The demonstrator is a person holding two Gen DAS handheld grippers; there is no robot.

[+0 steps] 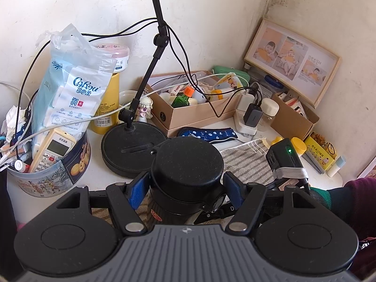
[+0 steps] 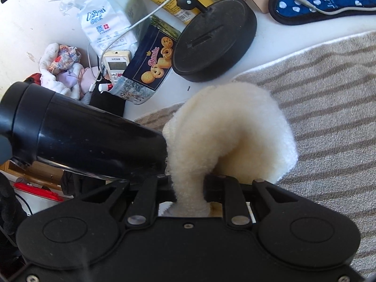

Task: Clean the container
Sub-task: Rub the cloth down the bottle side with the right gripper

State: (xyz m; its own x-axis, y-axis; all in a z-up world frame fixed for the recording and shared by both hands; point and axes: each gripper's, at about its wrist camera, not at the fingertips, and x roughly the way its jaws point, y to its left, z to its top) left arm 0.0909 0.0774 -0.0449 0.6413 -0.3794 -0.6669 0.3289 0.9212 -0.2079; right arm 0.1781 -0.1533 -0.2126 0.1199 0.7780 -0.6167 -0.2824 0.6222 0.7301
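Observation:
A black container with a black lid (image 1: 185,162) is clamped across its body by my left gripper (image 1: 186,189), whose blue pads (image 1: 138,188) press on both sides. In the right wrist view the same container (image 2: 82,131) lies tilted, lid end to the upper left. My right gripper (image 2: 190,188) is shut on a fluffy cream cloth (image 2: 235,129). The cloth bulges forward and presses against the container's lower end, hiding the fingertips. Part of the right gripper's body (image 1: 286,162) shows a green light at the right of the left wrist view.
A striped grey towel (image 2: 329,94) lies under the cloth. Close by are a black round stand base (image 1: 131,145) with its pole, a cookie tin (image 1: 54,174) full of items, an open cardboard box (image 1: 195,108), cables and a photo frame (image 1: 291,61). A sleeve (image 1: 357,192) is at the right.

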